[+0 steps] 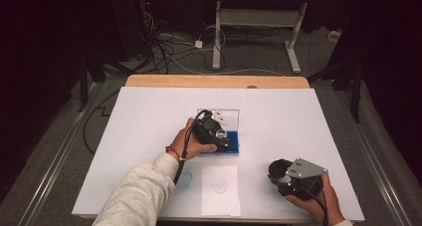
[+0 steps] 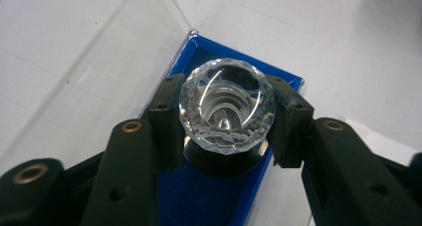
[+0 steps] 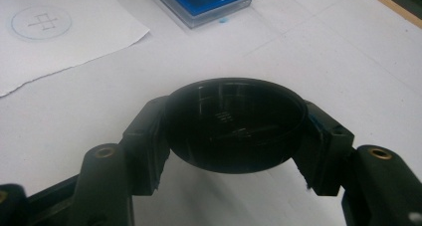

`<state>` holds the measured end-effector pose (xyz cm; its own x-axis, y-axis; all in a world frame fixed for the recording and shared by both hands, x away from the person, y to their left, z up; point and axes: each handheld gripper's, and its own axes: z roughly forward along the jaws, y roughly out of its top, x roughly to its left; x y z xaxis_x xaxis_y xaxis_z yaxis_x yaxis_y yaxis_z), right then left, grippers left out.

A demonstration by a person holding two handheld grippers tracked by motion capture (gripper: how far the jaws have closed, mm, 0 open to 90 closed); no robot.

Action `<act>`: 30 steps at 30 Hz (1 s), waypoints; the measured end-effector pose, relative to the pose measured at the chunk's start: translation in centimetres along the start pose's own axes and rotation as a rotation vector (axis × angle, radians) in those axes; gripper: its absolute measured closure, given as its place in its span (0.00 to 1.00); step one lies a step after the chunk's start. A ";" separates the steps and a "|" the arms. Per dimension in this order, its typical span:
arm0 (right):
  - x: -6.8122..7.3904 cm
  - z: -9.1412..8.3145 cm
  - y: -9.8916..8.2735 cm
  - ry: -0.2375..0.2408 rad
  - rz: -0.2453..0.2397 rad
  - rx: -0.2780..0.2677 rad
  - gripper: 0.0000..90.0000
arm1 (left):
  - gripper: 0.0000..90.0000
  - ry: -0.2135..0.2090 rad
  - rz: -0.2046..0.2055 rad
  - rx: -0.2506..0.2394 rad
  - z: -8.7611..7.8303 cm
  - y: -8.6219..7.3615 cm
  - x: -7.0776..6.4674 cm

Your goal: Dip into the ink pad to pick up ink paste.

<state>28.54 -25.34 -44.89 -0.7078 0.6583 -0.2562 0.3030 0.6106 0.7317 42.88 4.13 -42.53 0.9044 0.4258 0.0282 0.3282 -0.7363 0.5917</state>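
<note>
**Both hand-held grippers clamped: crystal ball on the left, black round piece on the right**

Nearest to you, at the front right of the counter (image 1: 149,101), your right hand-held gripper (image 1: 284,175) is closed tight on a black round piece (image 3: 234,124), a shallow, glossy, dish-like object. In the right gripper view, the jaws press on its two sides and hold it just above the white surface. Your right hand (image 1: 318,198) grips the tool from behind, with the grey three-cornered plate on top.

Just to the left of that, near the front edge, lies a white paper sheet (image 1: 220,188) with a faint circle drawn on it. A small teal ring mark (image 1: 185,180) sits on the counter just beside the sheet's left edge, close to your left sleeve (image 1: 134,196).

Farther in, near the middle of the counter, your left hand (image 1: 191,141) holds the left hand-held gripper (image 1: 219,136) over a clear box with a blue base (image 1: 234,145). In the left gripper view, the jaws are partly closed and clamped on a faceted crystal ball (image 2: 227,104), one pad on each side. The ball sits over a dark round base (image 2: 224,161) above the blue lining; whether it rests on that base or is raised off it, you cannot tell. The box's clear lid (image 1: 231,117) stands open behind the gripper.

Beyond the white covering, the wooden far edge (image 1: 216,80) of the counter shows.
</note>
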 end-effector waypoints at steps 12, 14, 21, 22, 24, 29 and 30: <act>0.2 0.1 0.0 -0.004 0.001 0.015 0.42 | 0.60 0.054 0.037 0.010 0.1 0.0 -0.7; 0.2 0.1 0.0 -0.001 -0.006 0.015 0.42 | 0.61 0.050 0.032 0.005 0.0 0.0 -0.5; 0.0 0.0 0.0 -0.008 0.006 0.003 0.42 | 0.61 0.060 -0.043 -0.120 -2.3 -0.6 0.6; 0.0 0.0 0.0 -0.009 0.004 0.002 0.42 | 0.61 0.062 -0.041 -0.128 -2.8 -0.7 0.7; 0.0 -0.1 0.0 -0.012 0.004 0.001 0.42 | 0.61 0.079 -0.032 -0.137 -3.7 -0.9 0.5; 0.0 -0.3 0.1 -0.013 0.000 -0.014 0.42 | 0.61 0.080 -0.037 -0.201 -5.9 -1.8 0.3; -0.1 -0.3 0.2 -0.012 -0.002 -0.016 0.42 | 0.61 0.087 -0.033 -0.201 -6.2 -2.0 0.1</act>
<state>28.42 -25.41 -44.56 -0.7005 0.6625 -0.2653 0.2914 0.6048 0.7411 40.61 8.96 -38.71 0.8640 0.4985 0.0708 0.2882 -0.6050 0.7422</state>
